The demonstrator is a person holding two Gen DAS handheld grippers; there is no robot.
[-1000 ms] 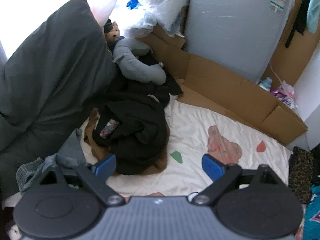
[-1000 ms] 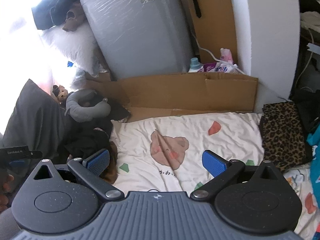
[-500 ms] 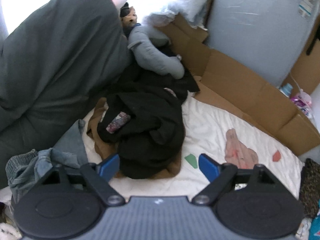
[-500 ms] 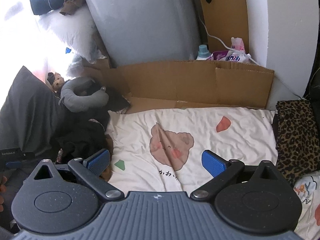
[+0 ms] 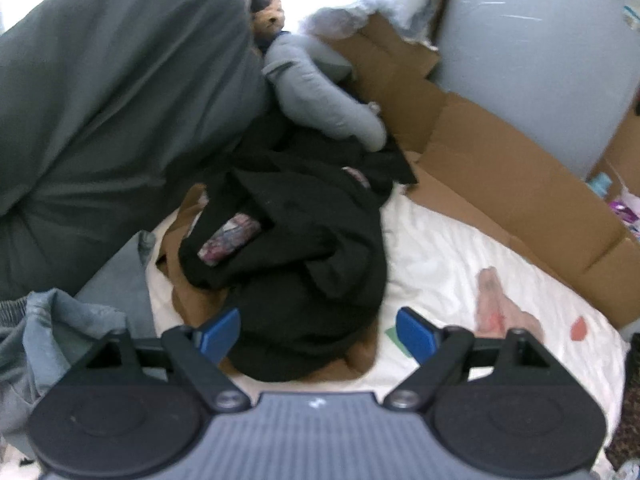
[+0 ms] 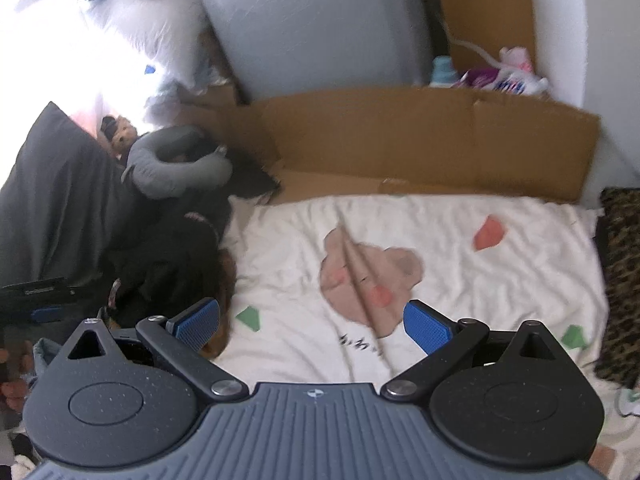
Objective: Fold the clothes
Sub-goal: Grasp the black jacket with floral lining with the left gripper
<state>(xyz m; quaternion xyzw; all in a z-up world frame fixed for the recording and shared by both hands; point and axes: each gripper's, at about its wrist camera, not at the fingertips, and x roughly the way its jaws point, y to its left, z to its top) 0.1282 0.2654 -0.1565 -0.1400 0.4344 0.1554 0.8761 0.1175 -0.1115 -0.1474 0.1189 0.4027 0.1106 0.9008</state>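
A crumpled black garment (image 5: 296,256) lies in a heap on a brown garment (image 5: 188,216), on a white bear-print sheet (image 5: 460,256). My left gripper (image 5: 318,334) is open and empty, just above the near edge of the heap. The heap also shows in the right wrist view (image 6: 172,264) at the left. My right gripper (image 6: 312,324) is open and empty over the white sheet (image 6: 400,240), to the right of the heap. A blue-grey garment (image 5: 60,328) lies bunched at the lower left.
A big dark grey cushion (image 5: 112,104) stands left of the heap. A grey neck pillow (image 5: 320,96) and a small plush toy (image 5: 272,16) lie behind it. Flattened cardboard (image 6: 420,140) lines the far edge. A leopard-print cloth (image 6: 620,280) lies at the right.
My left gripper has moved forward and left, closer to the black heap, which now fills more of its view. My right gripper has moved forward over the sheet. Both stayed open.
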